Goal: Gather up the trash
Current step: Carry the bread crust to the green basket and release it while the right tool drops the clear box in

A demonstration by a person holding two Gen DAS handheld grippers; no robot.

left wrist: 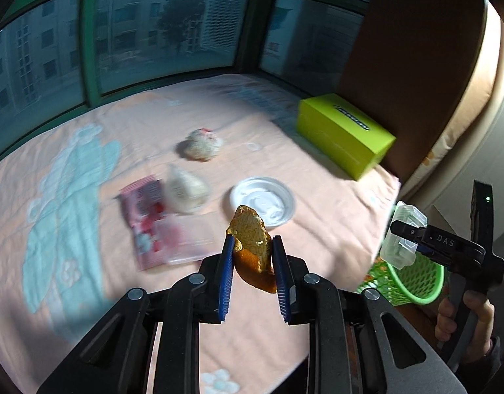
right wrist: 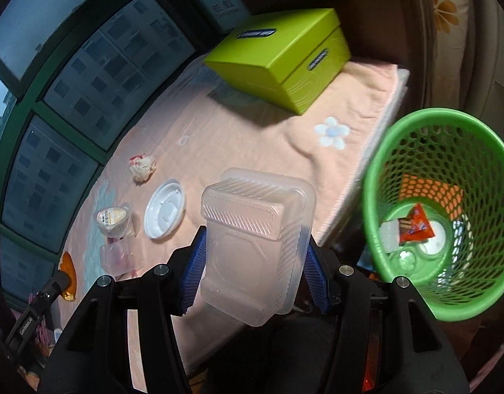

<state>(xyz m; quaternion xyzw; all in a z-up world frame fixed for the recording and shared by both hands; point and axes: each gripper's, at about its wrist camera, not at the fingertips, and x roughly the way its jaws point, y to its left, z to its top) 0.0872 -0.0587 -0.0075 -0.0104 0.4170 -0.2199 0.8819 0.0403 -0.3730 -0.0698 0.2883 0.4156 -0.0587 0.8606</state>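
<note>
My left gripper (left wrist: 253,246) is shut on a piece of orange peel (left wrist: 252,233) and holds it above the pink blanket (left wrist: 301,177). My right gripper (right wrist: 255,252) is shut on a clear plastic container (right wrist: 252,226) near the blanket's edge, left of the green mesh basket (right wrist: 399,151). In the left wrist view the right gripper (left wrist: 412,233) holds the container (left wrist: 399,249) over the basket's (left wrist: 419,282) near rim. The basket holds an orange wrapper (right wrist: 414,225) and other scraps. On the blanket lie a white lid (left wrist: 261,200), a crumpled paper ball (left wrist: 202,144), a small cup (left wrist: 184,188) and a pink wrapper (left wrist: 146,210).
A lime-green box (left wrist: 343,134) sits at the blanket's far right corner. Green-framed windows (left wrist: 87,49) run along the far side. A brown headboard (left wrist: 399,49) and curtain stand at the right. The basket stands off the blanket's right edge, lower down.
</note>
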